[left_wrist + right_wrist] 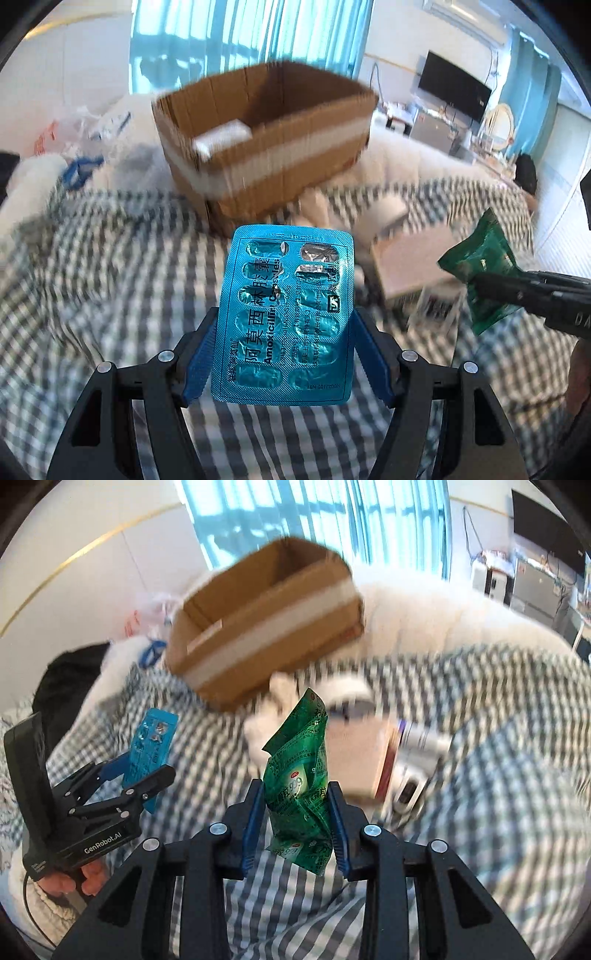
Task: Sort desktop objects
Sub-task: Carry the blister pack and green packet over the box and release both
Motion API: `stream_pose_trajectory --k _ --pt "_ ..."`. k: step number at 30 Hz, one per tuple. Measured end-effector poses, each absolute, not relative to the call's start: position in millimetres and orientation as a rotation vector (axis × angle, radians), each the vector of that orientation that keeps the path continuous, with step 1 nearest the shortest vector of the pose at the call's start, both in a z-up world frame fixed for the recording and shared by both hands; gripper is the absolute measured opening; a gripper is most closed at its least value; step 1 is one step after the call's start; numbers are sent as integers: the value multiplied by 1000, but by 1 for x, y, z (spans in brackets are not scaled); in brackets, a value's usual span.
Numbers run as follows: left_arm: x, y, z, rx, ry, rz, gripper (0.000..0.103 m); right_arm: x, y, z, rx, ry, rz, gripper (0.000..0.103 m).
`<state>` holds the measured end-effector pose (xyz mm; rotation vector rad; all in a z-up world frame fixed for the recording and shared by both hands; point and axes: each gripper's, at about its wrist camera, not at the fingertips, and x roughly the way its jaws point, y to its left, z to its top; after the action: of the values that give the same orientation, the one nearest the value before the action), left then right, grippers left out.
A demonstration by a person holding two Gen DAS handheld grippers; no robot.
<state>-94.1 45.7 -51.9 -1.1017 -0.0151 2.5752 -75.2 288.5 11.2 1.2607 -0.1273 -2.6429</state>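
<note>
The open brown corrugated cardboard box (266, 136) sat at the far side of the checked blue-and-white bedcover (110, 280), dead ahead of both tools and a touch higher in each view, its long axis running left to right, mouth upward, with a white packet lying inside. Nearer, the left gripper (284, 339) pinched a blue foil blister sheet of capsules (286, 314) by its long edges, the sheet standing lengthwise toward the box. To its right the right gripper (297, 812) clamped a crumpled green foil sachet (299, 775), upright between the pads. By my read, the left tool sat slightly closer, so the blister sheet looked first to go in.
</note>
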Motion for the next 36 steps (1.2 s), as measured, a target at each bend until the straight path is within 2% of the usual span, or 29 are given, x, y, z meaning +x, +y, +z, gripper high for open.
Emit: stream_pose_trajectory --k 4,11,15,24,25,26,27,29,36 --pt "-108 48 -19 -975 40 2699 71 -91 285 37 1176 -81 -2668 33" --pt "-150 50 24 -861 4 2735 71 -137 260 78 1005 -26 -2681 33" --pt "-186 51 43 -814 -22 2763 71 -189 242 97 935 -67 -2668 33" --pt "-267 54 45 -829 63 2872 71 -287 218 77 1048 -129 -2651 35" --pt "-270 55 43 -825 59 2879 71 -292 216 76 1045 -102 -2685 51" --pt "-274 55 41 -829 49 2888 73 -293 217 77 1043 -74 -2741 83" --pt "-280 55 38 -845 33 2892 75 -288 220 81 1015 -45 -2818 93" --pt "-288 56 34 -893 31 2879 103 -276 222 89 944 -23 -2844 95" --pt "-265 52 24 -993 101 2856 103 -203 255 105 919 74 -2895 95"
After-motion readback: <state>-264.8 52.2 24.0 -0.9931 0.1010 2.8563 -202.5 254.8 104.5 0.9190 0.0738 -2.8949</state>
